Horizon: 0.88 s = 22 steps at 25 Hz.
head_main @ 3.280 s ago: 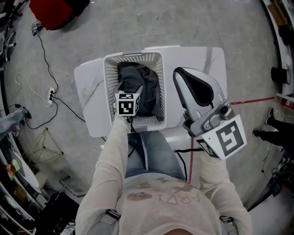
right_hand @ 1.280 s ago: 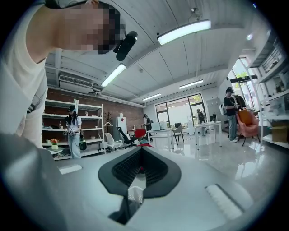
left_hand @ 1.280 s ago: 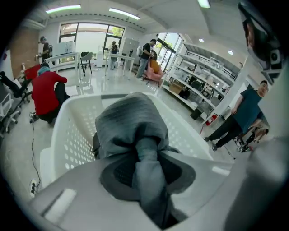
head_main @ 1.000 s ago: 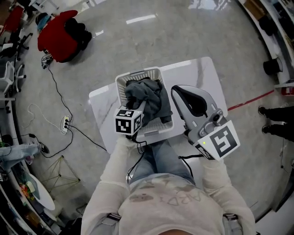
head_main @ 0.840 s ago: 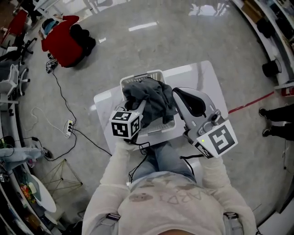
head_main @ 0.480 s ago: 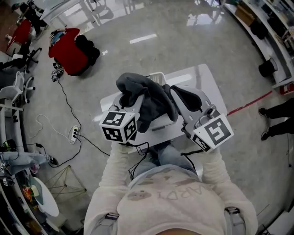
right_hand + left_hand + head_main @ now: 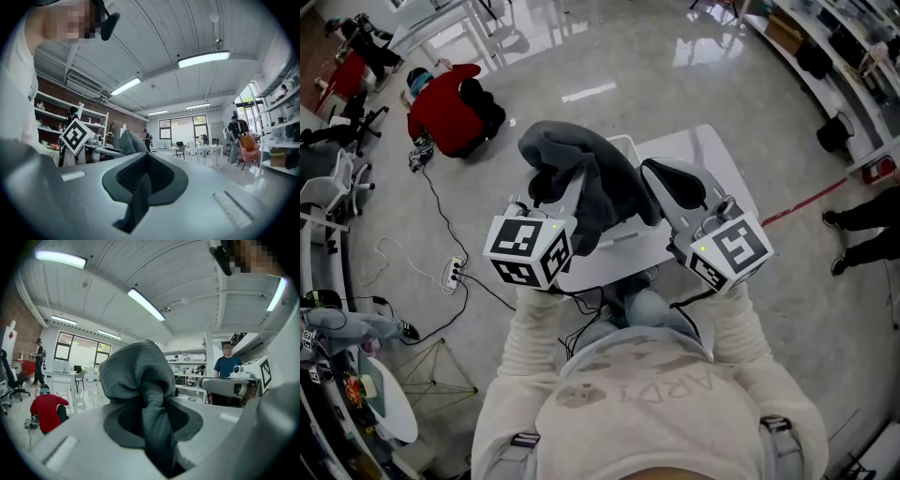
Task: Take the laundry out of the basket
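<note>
faint shirt print [image 7: 642,392], letters unclear

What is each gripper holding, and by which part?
The left gripper pinches a bunched fold of the dark grey garment; the right gripper is shut, empty.

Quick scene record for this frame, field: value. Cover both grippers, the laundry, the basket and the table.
left gripper: raised, jaws shut on the dark grey garment
right gripper: jaws together, nothing between them, held beside the garment
dark grey garment: bunched, hanging from the left gripper over the basket
basket: white, on the table, mostly hidden behind the garment; contents not visible
table: white top, bare on its right side
task state: one garment lifted, not yet set down
</note>
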{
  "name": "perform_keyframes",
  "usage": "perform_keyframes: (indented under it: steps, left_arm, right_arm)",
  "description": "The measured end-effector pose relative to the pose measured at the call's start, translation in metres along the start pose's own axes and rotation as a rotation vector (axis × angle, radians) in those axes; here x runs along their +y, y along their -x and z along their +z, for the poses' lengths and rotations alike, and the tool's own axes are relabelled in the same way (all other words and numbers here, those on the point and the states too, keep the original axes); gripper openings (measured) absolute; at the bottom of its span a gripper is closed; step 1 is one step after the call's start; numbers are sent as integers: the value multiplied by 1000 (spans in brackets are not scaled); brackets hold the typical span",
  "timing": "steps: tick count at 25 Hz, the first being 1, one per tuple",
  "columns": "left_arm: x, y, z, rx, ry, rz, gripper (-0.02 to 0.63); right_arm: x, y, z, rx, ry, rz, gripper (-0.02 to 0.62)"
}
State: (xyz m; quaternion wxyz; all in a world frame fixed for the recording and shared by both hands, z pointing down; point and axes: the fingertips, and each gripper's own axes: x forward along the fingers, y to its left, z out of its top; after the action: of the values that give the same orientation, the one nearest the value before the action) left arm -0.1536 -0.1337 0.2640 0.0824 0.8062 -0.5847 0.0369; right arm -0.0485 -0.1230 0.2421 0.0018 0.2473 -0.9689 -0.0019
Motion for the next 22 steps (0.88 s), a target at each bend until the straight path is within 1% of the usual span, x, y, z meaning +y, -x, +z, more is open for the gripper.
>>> perform_keyframes:
  steps: [6,12,17,22]
  left_arm:
    - [-18,38,8,-57,-15,1,98]
    - [-39,66,23,-102,-56,12,98]
    - [-47,76,38,-130,-59,32,98]
    - [-59,82,44,-149,-71,50,98]
  right_arm:
    - [28,19,-1,2,-15,-11,28]
    - [43,31,7,7,-23,-6,28]
    - [41,29,21,6,-27,-4,28]
    - [36,32,30,18,-29,-8,28]
